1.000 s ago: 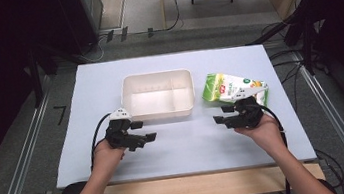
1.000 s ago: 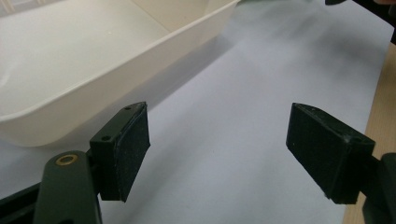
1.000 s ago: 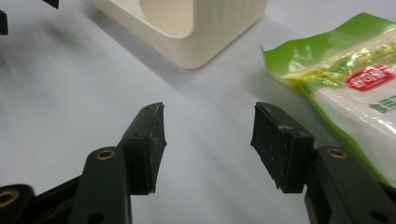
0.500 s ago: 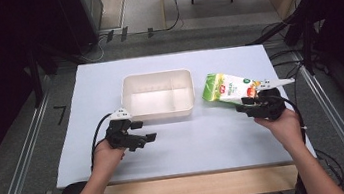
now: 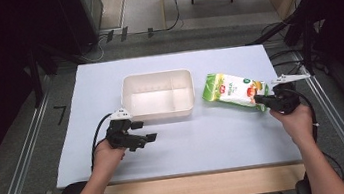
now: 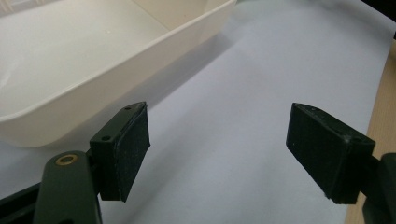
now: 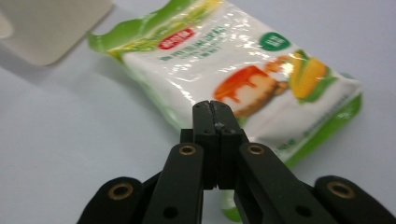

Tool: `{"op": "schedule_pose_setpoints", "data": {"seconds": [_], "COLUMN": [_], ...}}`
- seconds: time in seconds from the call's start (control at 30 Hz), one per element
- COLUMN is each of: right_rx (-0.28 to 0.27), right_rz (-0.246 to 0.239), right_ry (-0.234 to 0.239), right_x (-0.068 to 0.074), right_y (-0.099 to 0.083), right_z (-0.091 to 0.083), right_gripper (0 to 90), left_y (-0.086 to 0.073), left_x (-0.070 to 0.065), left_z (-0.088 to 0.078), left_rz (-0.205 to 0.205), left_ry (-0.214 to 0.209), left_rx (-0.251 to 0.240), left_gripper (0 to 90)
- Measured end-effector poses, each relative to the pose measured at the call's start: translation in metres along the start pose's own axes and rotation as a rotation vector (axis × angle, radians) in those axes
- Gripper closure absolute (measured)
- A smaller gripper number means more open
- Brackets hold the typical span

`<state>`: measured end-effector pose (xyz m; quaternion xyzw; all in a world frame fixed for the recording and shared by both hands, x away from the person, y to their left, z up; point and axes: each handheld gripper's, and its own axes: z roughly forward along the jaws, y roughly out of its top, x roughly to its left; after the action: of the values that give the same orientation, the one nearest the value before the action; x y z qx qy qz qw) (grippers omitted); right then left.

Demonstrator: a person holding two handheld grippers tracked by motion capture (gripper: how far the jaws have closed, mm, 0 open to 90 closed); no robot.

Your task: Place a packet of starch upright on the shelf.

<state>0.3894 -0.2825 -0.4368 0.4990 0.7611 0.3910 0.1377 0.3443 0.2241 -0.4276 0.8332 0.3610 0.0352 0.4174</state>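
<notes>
A green and white food pouch (image 5: 228, 89) (image 7: 224, 51) lies flat on the pale blue mat, right of a white plastic bin (image 5: 156, 75). My right gripper (image 5: 257, 99) (image 7: 215, 106) has just been closing; its jaws now meet pad to pad over the pouch's near corner, and I see no film between them. The pouch's green edge runs on under the jaws. My left gripper (image 5: 146, 140) (image 6: 217, 149) rests on the mat in front of the bin's near left corner, open with only bare mat between its pads.
The bin wall (image 6: 116, 79) stands close on the left in the left gripper view, and its corner (image 7: 51, 28) lies beyond the pouch. The mat (image 5: 215, 136) ends at a wooden table edge (image 5: 182, 189) near the person. Cables trail from both grippers.
My right hand has moved right and slightly away, from in front of the pouch to its right end, and its jaws have closed. The left hand and the pouch have stayed put.
</notes>
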Motion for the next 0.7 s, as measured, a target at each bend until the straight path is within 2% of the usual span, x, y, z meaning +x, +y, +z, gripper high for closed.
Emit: {"op": "schedule_pose_setpoints", "data": {"seconds": [0.27,0.37,0.5,0.53,0.6,0.63,0.7], "right_rx": [0.017,0.027,0.077,0.094,0.145,0.148,0.152], "right_rz": [0.031,0.056,0.118,0.125,0.095,0.076,0.067], "right_ry": [-0.074,-0.091,-0.066,-0.062,-0.075,-0.092,-0.075], "right_x": [-0.026,-0.039,-0.052,-0.052,-0.049,-0.046,-0.042], "right_y": [-0.005,-0.010,-0.017,-0.018,-0.018,-0.017,-0.016], "right_z": [0.001,0.000,0.009,0.014,0.023,0.024,0.025], "right_gripper": [90.0,90.0,90.0,90.0,90.0,90.0,90.0], "left_y": [0.000,0.000,0.000,0.001,0.001,0.001,0.001], "left_x": [-0.001,0.000,0.000,0.000,0.000,0.000,0.000], "left_z": [0.001,0.001,0.001,0.002,0.002,0.002,0.002], "left_rz": [-0.002,-0.003,0.002,0.001,-0.001,0.000,0.006], "left_ry": [-0.002,0.001,0.000,0.001,0.003,0.002,0.006], "left_rx": [0.009,0.008,0.012,0.013,0.011,0.011,0.018], "left_gripper": [22.0,22.1,22.1,22.0,22.0,22.1,22.0]}}
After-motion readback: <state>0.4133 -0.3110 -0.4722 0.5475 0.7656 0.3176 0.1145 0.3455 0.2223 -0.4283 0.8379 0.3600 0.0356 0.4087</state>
